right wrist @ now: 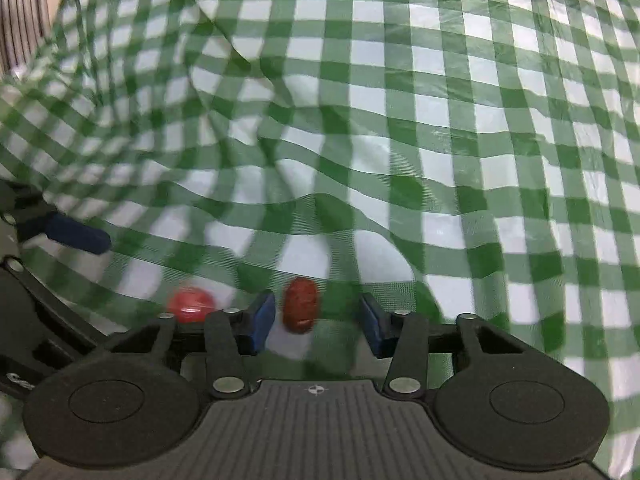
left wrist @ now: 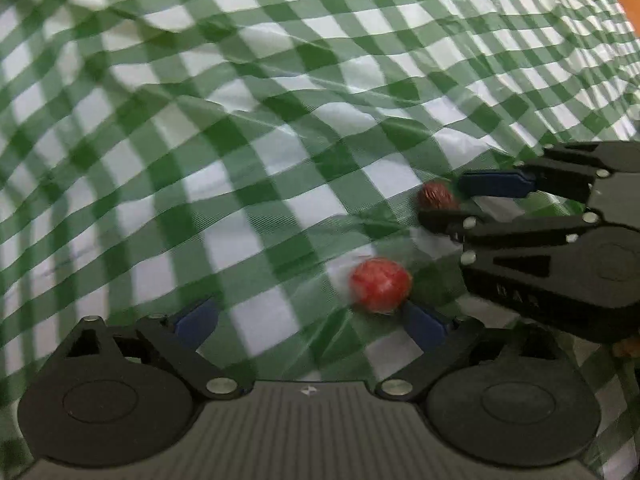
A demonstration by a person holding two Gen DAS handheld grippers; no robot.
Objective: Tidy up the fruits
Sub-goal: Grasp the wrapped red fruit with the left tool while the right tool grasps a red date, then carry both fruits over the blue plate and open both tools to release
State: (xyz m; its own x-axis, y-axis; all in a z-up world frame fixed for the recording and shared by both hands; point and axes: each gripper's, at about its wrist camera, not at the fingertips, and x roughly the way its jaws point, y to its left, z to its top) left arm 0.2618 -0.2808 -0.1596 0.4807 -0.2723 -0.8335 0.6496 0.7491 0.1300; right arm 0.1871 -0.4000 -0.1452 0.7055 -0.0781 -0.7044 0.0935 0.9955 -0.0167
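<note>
Currently both claws sit low over a wrinkled green-and-white checked plastic cloth (left wrist: 280, 100) covering the worktop; two fruits lie on it.

Left wrist view: left claw (left wrist: 312, 316) spread wide, nothing between its blue pads. A round, bright red fruit, tomato-like and blurred (left wrist: 380, 284), lies at about 1 o'clock from the claw's midpoint, just beside the right-hand pad and off the centre line; contact cannot be judged through the blur. At 2 o'clock the right claw (left wrist: 440, 200) reaches in from the right edge. A small, dark reddish-brown oblong fruit, date-like (left wrist: 437, 196), sits between its two fingers, which look apart from it.

Right wrist view: right claw (right wrist: 316, 320) spread, pads clear on either side of the dark oblong fruit (right wrist: 301, 304). That fruit lies at 12 o'clock, slightly nearer the left-hand pad, with its long axis running along the fingers, so closing would pinch it across the short width. The round red fruit (right wrist: 191, 304) is at 10 o'clock, outside the fingers. One blue fingertip of the left claw (right wrist: 78, 234) shows at 9 o'clock.

Judgement: the right claw is placed to close on the oblong fruit; the left is nearer the round one but would need to shift sideways to centre it. Risk: round fruit rolling on the slick, creased cloth.
</note>
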